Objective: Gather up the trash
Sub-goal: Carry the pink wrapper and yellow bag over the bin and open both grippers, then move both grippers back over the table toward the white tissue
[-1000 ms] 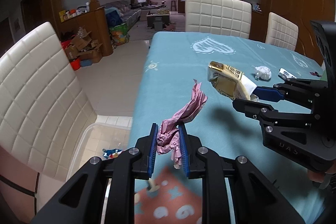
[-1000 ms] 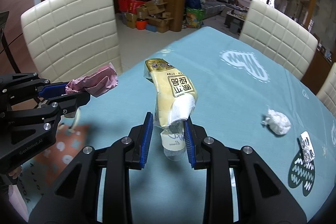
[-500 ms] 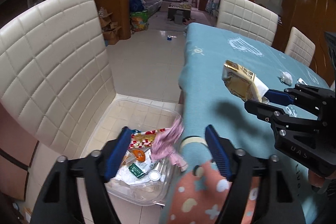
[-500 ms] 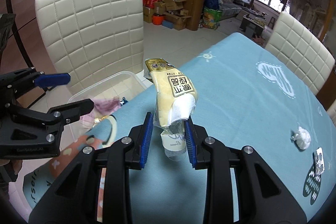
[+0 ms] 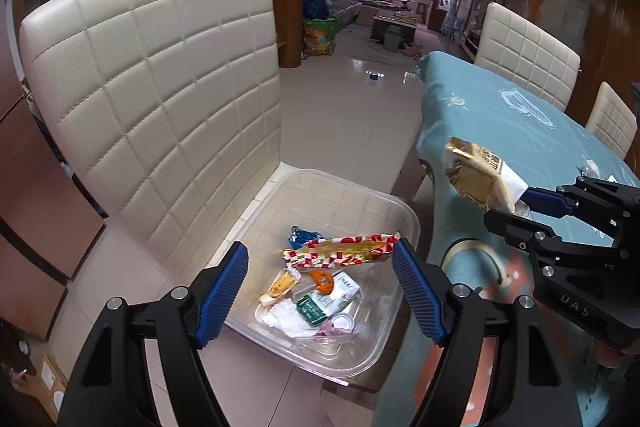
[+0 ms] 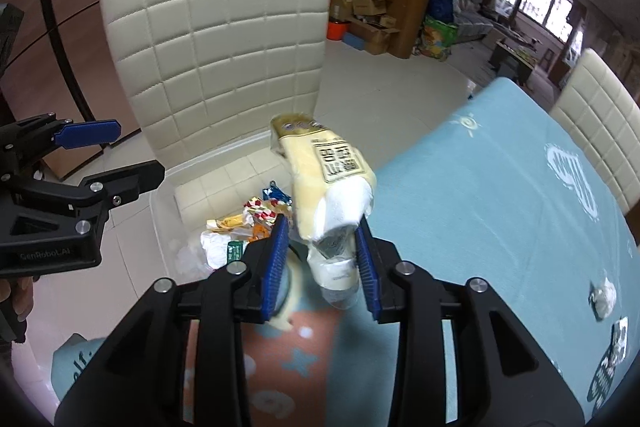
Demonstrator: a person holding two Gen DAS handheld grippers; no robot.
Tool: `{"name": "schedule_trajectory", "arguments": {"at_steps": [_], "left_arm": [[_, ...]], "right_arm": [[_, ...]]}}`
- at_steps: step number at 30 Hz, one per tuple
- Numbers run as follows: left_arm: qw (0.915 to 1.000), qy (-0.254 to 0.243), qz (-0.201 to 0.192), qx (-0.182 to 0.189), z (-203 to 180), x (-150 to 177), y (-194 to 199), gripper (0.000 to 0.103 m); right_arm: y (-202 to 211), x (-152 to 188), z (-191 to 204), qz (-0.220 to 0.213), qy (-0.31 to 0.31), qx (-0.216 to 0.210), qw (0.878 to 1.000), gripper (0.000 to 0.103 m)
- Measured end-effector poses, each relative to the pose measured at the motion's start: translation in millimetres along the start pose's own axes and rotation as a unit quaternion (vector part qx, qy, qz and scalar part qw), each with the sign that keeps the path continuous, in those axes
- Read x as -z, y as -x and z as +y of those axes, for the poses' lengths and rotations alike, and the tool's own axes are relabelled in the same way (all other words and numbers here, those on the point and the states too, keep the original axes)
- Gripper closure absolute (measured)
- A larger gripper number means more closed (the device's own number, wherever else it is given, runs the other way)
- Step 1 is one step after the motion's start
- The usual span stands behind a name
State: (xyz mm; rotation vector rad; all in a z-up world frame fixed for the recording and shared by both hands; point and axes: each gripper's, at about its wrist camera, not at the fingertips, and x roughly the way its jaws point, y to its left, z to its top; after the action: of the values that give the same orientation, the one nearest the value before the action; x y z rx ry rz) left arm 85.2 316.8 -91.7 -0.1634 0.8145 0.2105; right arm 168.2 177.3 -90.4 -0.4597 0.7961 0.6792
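Observation:
A clear plastic bin [image 5: 412,223] stands on the floor beside the table and holds several pieces of trash, among them a red-and-white wrapper [image 5: 340,251] and the pink wrapper [image 5: 332,331]. My left gripper [image 5: 320,291] is open and empty above the bin. It also shows in the right wrist view [image 6: 116,151]. My right gripper [image 6: 322,259] is shut on a yellow snack wrapper [image 6: 324,171], held over the table's near corner. The wrapper [image 5: 476,175] and right gripper [image 5: 520,205] show in the left wrist view. A white paper ball [image 6: 604,297] and a small foil packet [image 6: 620,337] lie on the table.
A white quilted chair [image 5: 160,75] stands right behind the bin. The table has a teal cloth [image 6: 500,187] with an orange patch at its near corner. More white chairs [image 5: 528,59] stand at the far side. Tiled floor lies beyond the bin.
My left gripper swung off the table to over the bin, opened and dropped the pink wrapper into it. My right gripper carried the yellow wrapper toward the table's corner by the bin.

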Motion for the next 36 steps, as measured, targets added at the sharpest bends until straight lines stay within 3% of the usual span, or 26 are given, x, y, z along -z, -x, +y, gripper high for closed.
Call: {"name": "schedule_trajectory", "arguments": {"at_steps": [1,3,4,11,17,25,28,36], "left_arm": [[1.0000,0.002,0.001,-0.001,3.2,0.9,0.3,0.030],[1.0000,0.005,0.002,-0.003,6.3,2.9,1.3,0.030],[1.0000,0.006,0.003,-0.003,7.4,3.8,1.4,0.030],[0.9998,-0.002,0.012,0.013,-9.1,2.1,-0.9,0.030],[0.9984,-0.036,0.007,0.043,-54.0,-5.5,5.6,0.030],[0.9908,-0.093,0.006,0.098,-144.3,-15.7,10.4,0.030],[0.9867,-0.105,0.016,0.123,-179.3,-18.9,5.5,0.025],[0.9704,-0.167,0.039,0.170,-285.8,-22.0,-13.9,0.024]], "right_arm": [[-1.2,-1.1,2.6,-0.001,0.003,0.000,1.000,0.058],[-0.7,-2.6,5.7,-0.005,0.004,0.000,1.000,0.033],[1.6,-2.4,6.0,-0.012,0.003,0.005,1.000,0.030],[16.8,2.7,-6.6,-0.026,0.001,0.030,0.999,0.030],[40.5,20.7,-43.0,-0.034,-0.035,0.058,0.997,0.030],[78.5,71.8,-117.0,-0.035,-0.106,0.103,0.988,0.030],[93.6,99.0,-156.0,-0.033,-0.147,0.120,0.981,0.029],[120.0,171.0,-252.3,-0.016,-0.224,0.176,0.959,0.029]]}}
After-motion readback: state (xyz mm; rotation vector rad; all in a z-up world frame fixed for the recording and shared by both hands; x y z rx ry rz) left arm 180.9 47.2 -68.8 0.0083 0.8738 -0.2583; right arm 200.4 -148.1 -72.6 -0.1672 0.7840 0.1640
